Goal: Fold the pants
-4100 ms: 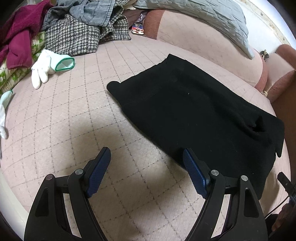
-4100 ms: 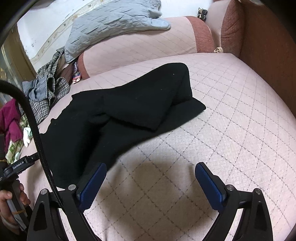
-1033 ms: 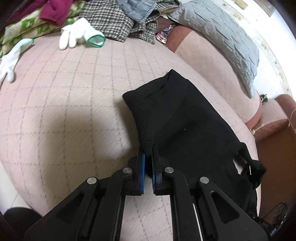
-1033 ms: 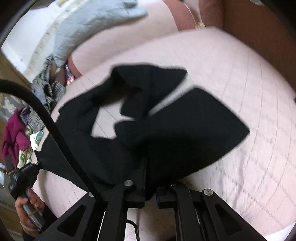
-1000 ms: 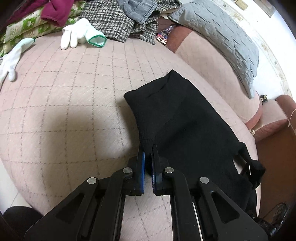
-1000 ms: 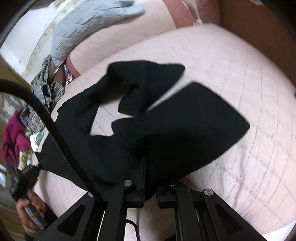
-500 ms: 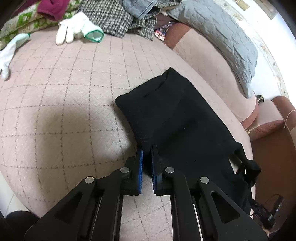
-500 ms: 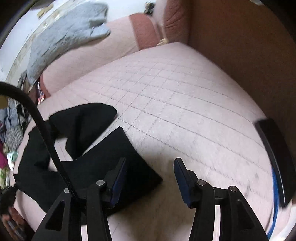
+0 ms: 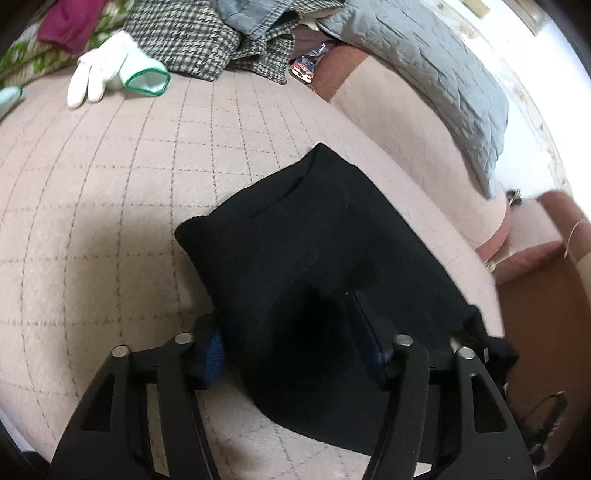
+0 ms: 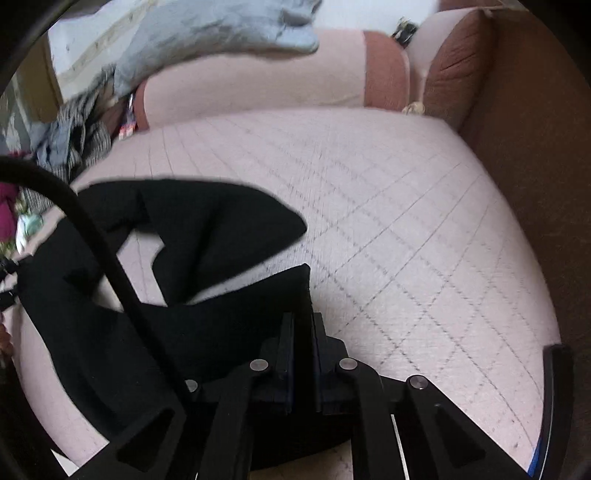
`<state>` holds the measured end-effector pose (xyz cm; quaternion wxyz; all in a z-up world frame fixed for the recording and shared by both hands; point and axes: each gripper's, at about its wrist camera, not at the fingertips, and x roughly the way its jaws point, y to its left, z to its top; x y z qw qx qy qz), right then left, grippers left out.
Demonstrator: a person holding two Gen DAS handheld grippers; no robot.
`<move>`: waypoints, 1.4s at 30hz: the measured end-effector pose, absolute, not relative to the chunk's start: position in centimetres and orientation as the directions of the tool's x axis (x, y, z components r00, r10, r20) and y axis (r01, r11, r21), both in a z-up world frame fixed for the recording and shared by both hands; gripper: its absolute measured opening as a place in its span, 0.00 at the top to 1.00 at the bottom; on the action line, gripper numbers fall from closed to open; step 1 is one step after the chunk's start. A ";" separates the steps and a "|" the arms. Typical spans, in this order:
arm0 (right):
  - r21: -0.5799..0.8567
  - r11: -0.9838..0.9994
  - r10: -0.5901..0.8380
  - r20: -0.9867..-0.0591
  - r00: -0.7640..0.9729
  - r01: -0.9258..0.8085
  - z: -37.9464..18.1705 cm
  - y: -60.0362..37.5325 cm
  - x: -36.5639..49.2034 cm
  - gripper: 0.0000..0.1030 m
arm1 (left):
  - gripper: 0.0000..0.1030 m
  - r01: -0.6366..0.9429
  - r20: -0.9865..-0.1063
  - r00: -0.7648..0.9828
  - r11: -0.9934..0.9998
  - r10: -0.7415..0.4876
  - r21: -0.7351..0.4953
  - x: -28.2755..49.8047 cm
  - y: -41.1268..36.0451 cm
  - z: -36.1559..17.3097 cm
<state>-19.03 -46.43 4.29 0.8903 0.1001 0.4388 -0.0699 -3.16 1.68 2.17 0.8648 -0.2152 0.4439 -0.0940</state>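
Observation:
The black pants (image 9: 332,254) lie on the pink quilted sofa seat (image 9: 110,206). In the left wrist view my left gripper (image 9: 291,339) is open, its blue-padded fingers either side of the near edge of the waist end, with cloth lying between them. In the right wrist view my right gripper (image 10: 302,325) is shut on a corner of the black pants (image 10: 207,236) near the front edge of the seat (image 10: 406,221). The two legs lie apart with seat showing between them.
A white glove with a green cuff (image 9: 114,74) lies at the far left. A heap of checked and denim clothes (image 9: 207,33) sits behind it. A grey quilted pillow (image 9: 424,62) lies on the backrest. A brown armrest (image 10: 517,147) bounds the right side.
My left gripper has opened and let go of the pants edge, which now lies between its fingers. My right gripper, open half a second ago, has shut on the pants corner.

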 end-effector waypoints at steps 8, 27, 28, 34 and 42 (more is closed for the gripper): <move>0.167 0.913 -0.109 -0.779 0.618 0.371 6.4 -48.8 -24.9 0.94 | 0.94 -0.024 -0.713 0.610 0.892 -0.345 -0.452 -7.0 3.4 2.9; 0.119 0.957 -0.092 -0.741 0.665 0.264 8.2 -46.2 -20.7 0.49 | 0.39 0.008 -0.679 0.674 0.923 -0.290 -0.386 -8.2 5.5 7.2; 0.121 0.963 -0.073 -0.739 0.669 0.240 8.4 -45.7 -19.6 0.49 | 0.36 0.034 -0.672 0.675 0.923 -0.304 -0.384 -7.8 5.2 7.6; 0.049 0.996 -0.018 -0.726 0.687 0.078 9.1 -42.2 -11.7 0.49 | 0.35 0.275 -0.693 0.576 0.901 -0.433 -0.335 -2.5 0.1 8.9; 0.041 0.998 0.060 -0.795 0.604 -0.045 6.9 -41.7 -4.1 0.49 | 0.35 0.505 -0.771 0.436 0.835 -0.464 -0.217 5.3 -7.4 7.5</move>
